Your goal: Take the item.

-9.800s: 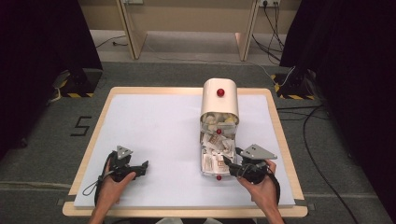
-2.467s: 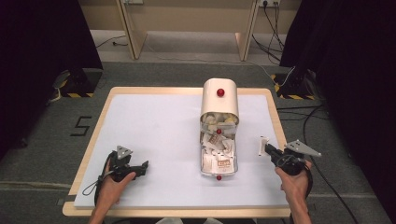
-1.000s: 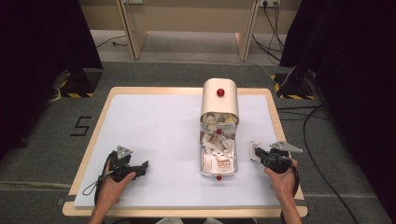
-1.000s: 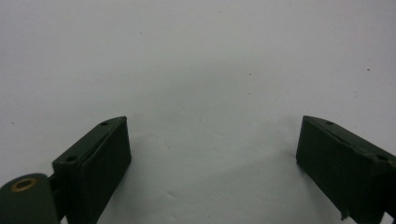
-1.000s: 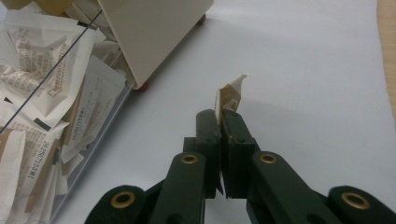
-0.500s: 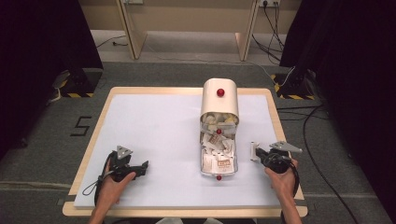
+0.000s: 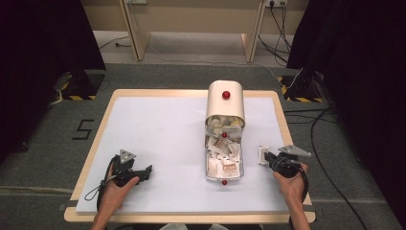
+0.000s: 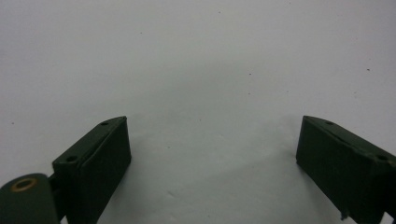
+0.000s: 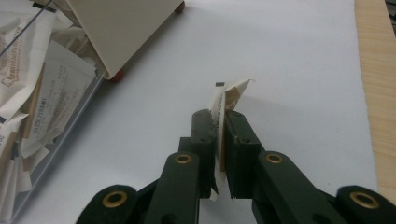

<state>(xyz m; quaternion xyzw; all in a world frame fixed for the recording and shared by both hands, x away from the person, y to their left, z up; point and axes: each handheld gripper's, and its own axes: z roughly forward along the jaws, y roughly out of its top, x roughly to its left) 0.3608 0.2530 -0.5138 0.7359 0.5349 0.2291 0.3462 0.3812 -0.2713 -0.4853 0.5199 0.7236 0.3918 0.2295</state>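
Note:
A cream box [image 7: 225, 103] with a red knob stands at mid-table. Its clear drawer [image 7: 223, 163] is pulled out toward me and holds several paper sachets [image 9: 37, 93]. My right gripper [image 7: 266, 157] rests on the white mat just right of the drawer. One white-and-tan sachet [image 9: 231, 91] stands on edge between its jaws and sticks out past the tips. The jaws have just been opening a little, but the pads [image 9: 205, 128] still sit against the sachet. My left gripper [image 7: 146, 171] lies at the front left with its jaws wide apart [image 8: 212, 154] over bare mat.
The white mat [image 7: 158, 129] covers a wooden table whose rim [image 7: 282, 120] runs close to the right gripper. Table legs, cables and dark curtains lie beyond the far edge. A "5" is marked on the floor [image 7: 84, 129] at the left.
Earlier the right gripper was at the drawer, then out to the right with the sachet, then back in beside the drawer. In the last half second nothing visibly moves.

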